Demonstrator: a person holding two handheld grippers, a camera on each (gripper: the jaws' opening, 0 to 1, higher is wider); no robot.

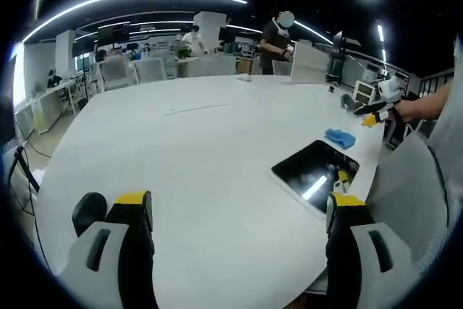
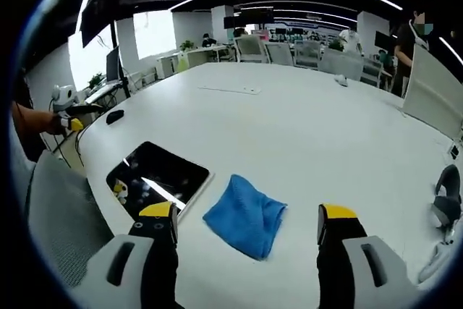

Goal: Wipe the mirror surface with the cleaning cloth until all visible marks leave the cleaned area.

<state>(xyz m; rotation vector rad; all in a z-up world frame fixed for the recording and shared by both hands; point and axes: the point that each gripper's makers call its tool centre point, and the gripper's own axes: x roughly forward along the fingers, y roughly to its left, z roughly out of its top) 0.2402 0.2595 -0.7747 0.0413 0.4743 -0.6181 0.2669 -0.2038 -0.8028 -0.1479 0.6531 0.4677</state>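
Mirror lies flat on the white tabletop near its curved edge, a dark rectangle with a pale rim, reflecting a bright streak of ceiling light and some small specks. In the right gripper view the blue cleaning cloth sits crumpled just beside the mirror's corner, apart from the glass as far as can be seen, between and a little ahead of the right gripper, whose black, yellow-tipped fingers stand wide apart with nothing between them. In the left gripper view the mirror lies off to the right, with the cloth beyond it, looking small and close to the far corner of the glass. The left gripper is over bare tabletop, its fingers also spread apart and holding nothing. The other gripper comes in at the right of that view, held in a person's hand; likewise a gripper in a hand shows at the left of the right gripper view. A dark mouse-like object rests near the tabletop's left edge. A mesh chair back stands by the near edge. Farther off are desks, chairs and people standing in the office
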